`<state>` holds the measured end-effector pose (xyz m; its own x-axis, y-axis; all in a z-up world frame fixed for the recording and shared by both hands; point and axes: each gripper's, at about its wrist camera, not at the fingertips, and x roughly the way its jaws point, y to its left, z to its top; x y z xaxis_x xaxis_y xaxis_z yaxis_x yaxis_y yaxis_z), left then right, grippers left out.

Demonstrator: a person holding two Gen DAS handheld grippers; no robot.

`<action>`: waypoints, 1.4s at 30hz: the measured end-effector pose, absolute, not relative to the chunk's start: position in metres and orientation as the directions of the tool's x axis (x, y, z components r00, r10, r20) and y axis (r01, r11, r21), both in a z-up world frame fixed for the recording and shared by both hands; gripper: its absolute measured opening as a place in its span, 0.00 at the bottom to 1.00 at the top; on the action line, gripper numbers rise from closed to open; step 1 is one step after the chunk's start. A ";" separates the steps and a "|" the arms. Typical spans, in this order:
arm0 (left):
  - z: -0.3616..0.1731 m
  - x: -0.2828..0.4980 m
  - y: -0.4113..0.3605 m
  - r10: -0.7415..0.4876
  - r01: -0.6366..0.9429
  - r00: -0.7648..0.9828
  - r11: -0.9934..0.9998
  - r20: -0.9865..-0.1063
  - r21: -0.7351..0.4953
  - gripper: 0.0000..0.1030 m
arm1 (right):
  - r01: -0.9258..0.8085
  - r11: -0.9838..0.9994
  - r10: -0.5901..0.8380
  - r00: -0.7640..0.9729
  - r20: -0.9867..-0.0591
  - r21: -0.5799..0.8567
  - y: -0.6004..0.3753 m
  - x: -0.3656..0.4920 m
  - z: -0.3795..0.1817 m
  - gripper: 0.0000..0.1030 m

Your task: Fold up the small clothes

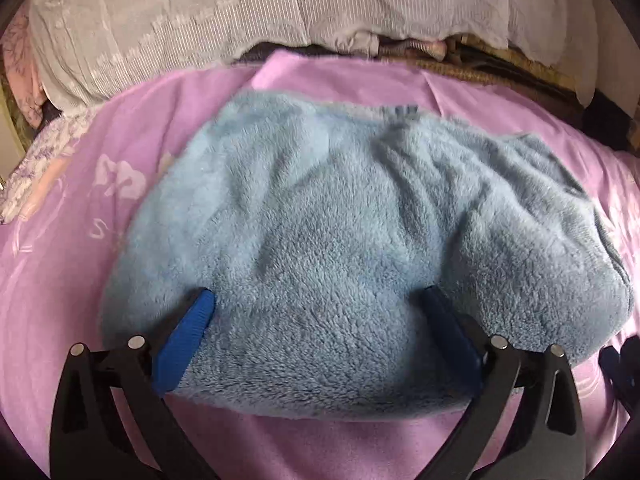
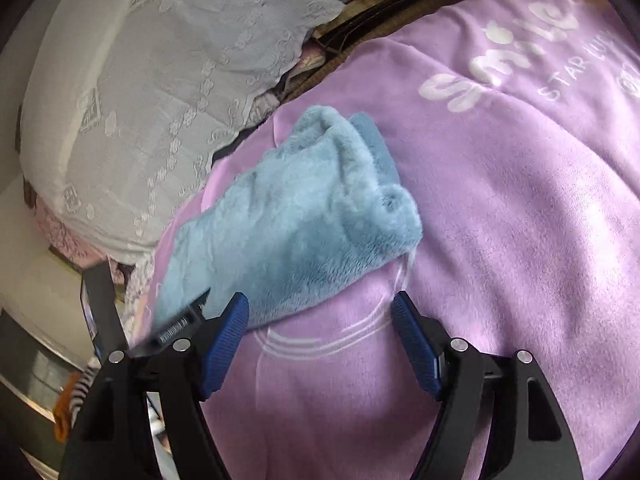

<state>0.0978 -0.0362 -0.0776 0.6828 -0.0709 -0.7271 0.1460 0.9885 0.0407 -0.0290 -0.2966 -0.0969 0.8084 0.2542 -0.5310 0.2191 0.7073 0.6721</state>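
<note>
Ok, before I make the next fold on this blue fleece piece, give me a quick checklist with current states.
1. Blue fleece garment lies on the purple blanket: ok.
2. Right tongs open, nothing between the pads: ok.
3. Left tongs straddle the garment's near edge; whether the pads press on it: cannot tell.
4. Garment flat and smooth: not ok, wrinkled, with its right end bunched up.
5. Blanket around the garment free of clutter: ok.
6. Number of folded layers: cannot tell.
</note>
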 end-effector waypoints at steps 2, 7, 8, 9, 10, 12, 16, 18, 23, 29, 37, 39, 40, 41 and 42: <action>-0.076 0.096 -0.039 -0.058 0.145 0.691 0.988 -0.720 0.060 0.96 | 0.248 0.666 0.248 0.816 -0.522 0.704 -0.302 -0.024 -0.098 0.75; -0.059 0.093 -0.024 -0.134 0.145 0.693 0.988 -0.709 -0.046 0.95 | 0.375 0.602 0.171 0.802 -0.573 0.705 -0.303 0.009 -0.098 0.79; -0.048 0.091 -0.018 -0.161 0.141 0.708 0.986 -0.688 -0.086 0.95 | 0.407 0.579 0.153 0.797 -0.584 0.706 -0.302 0.019 -0.097 0.79; -0.042 0.091 -0.017 -0.166 0.137 0.716 0.986 -0.678 -0.097 0.95 | 0.420 0.563 0.146 0.797 -0.586 0.712 -0.301 0.027 -0.098 0.79; -0.037 0.092 -0.016 -0.165 0.131 0.723 0.986 -0.671 -0.101 0.95 | 0.423 0.546 0.148 0.801 -0.580 0.724 -0.300 0.035 -0.099 0.79; -0.037 0.103 -0.020 -0.146 0.110 0.714 0.989 -0.685 -0.096 0.95 | 0.417 0.534 0.141 0.814 -0.563 0.736 -0.296 0.051 -0.104 0.79; -0.082 0.131 -0.036 -0.087 0.092 0.638 0.995 -0.765 -0.036 0.96 | 0.387 0.653 0.040 0.841 -0.540 0.651 -0.287 0.057 -0.107 0.71; -0.079 0.122 -0.047 -0.030 0.097 0.688 0.994 -0.725 0.051 0.96 | 0.384 0.650 0.047 0.841 -0.539 0.655 -0.289 0.058 -0.107 0.71; -0.065 0.119 -0.032 -0.126 0.115 0.686 0.991 -0.716 -0.065 0.95 | 0.382 0.637 0.041 0.850 -0.525 0.669 -0.293 0.056 -0.107 0.68; -0.040 0.144 -0.047 -0.200 0.160 0.677 0.979 -0.709 -0.123 0.95 | 0.380 0.626 0.037 0.857 -0.513 0.680 -0.297 0.055 -0.107 0.68; -0.073 0.156 -0.074 -0.072 0.125 0.675 0.992 -0.734 0.017 0.96 | 0.378 0.644 0.041 0.851 -0.524 0.665 -0.297 0.060 -0.105 0.66; -0.066 0.139 -0.062 -0.109 0.130 0.683 0.991 -0.722 -0.027 0.95 | 0.381 0.638 0.041 0.852 -0.523 0.670 -0.299 0.060 -0.106 0.63; -0.063 0.130 -0.054 -0.120 0.131 0.688 0.991 -0.716 -0.040 0.95 | 0.382 0.631 0.042 0.853 -0.521 0.675 -0.300 0.059 -0.106 0.60; -0.061 0.125 -0.048 -0.120 0.128 0.691 0.991 -0.713 -0.043 0.95 | 0.382 0.627 0.042 0.854 -0.519 0.679 -0.301 0.058 -0.107 0.58; -0.062 0.118 -0.040 -0.112 0.116 0.691 0.992 -0.715 -0.043 0.95 | 0.383 0.626 0.042 0.854 -0.519 0.680 -0.301 0.058 -0.107 0.57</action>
